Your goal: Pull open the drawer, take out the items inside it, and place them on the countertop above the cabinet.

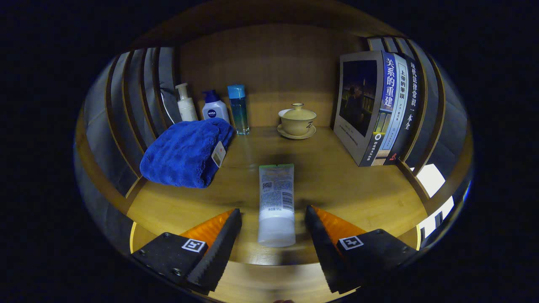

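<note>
A white tube (276,204) with a green crimped end lies flat on the wooden countertop (358,189), cap end towards me. My gripper (273,219) stands open, its two black fingers (223,240) on either side of the tube's cap end with a gap on each side. Neither finger touches the tube.
A folded blue towel (185,153) lies to the left of the tube. Along the back wall stand a white pump bottle (185,103), a blue-capped lotion bottle (215,107) and a blue bottle (237,108). A lidded tea bowl on a saucer (297,121) sits behind. Books (379,105) lean at the right.
</note>
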Demonstrator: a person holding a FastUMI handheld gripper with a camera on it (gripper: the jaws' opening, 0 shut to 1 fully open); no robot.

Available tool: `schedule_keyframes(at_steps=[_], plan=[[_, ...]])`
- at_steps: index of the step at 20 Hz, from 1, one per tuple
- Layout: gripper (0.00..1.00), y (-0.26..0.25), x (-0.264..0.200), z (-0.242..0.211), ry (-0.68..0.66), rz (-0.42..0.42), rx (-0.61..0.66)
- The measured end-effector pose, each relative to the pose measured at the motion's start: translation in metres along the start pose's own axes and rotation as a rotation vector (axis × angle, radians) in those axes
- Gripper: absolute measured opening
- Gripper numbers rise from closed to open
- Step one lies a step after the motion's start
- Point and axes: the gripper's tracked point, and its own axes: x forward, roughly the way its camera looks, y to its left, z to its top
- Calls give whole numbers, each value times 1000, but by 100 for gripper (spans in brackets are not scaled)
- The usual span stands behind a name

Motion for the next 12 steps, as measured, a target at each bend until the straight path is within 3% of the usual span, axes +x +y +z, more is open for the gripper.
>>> schedule_keyframes(at_steps=[6,12], plan=[[98,25,-36,28,-151,33,-30],[98,60,-118,56,-325,100,-112]])
